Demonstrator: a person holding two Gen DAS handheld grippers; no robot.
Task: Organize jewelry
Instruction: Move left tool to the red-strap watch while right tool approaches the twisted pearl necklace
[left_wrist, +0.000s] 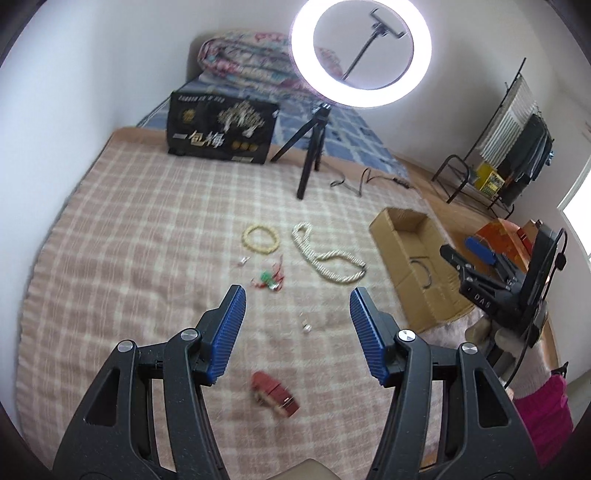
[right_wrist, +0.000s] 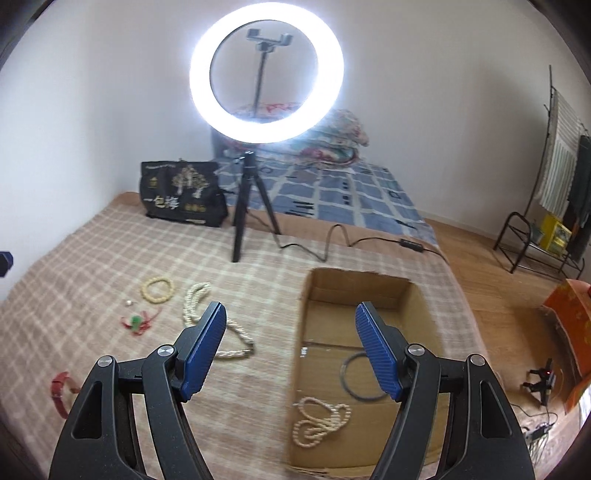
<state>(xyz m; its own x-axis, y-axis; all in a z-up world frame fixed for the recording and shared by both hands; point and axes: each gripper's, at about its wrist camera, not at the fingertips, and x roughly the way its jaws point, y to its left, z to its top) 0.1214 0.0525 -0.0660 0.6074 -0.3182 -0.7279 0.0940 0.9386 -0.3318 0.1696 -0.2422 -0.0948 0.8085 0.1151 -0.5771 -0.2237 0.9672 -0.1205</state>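
On the checked blanket the pearl necklace (left_wrist: 325, 258) lies limp and slippery, so my left gripper (left_wrist: 297, 308) and right gripper (right_wrist: 290, 345), both wide and empty, should pinch a bunched strand

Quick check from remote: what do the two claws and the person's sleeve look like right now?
Both the left claw and the right claw have black plastic frames, silver pivot bolts and ribbed blue pads. The right unit carries white lettering and a black cable. A light glove and magenta sleeve show.
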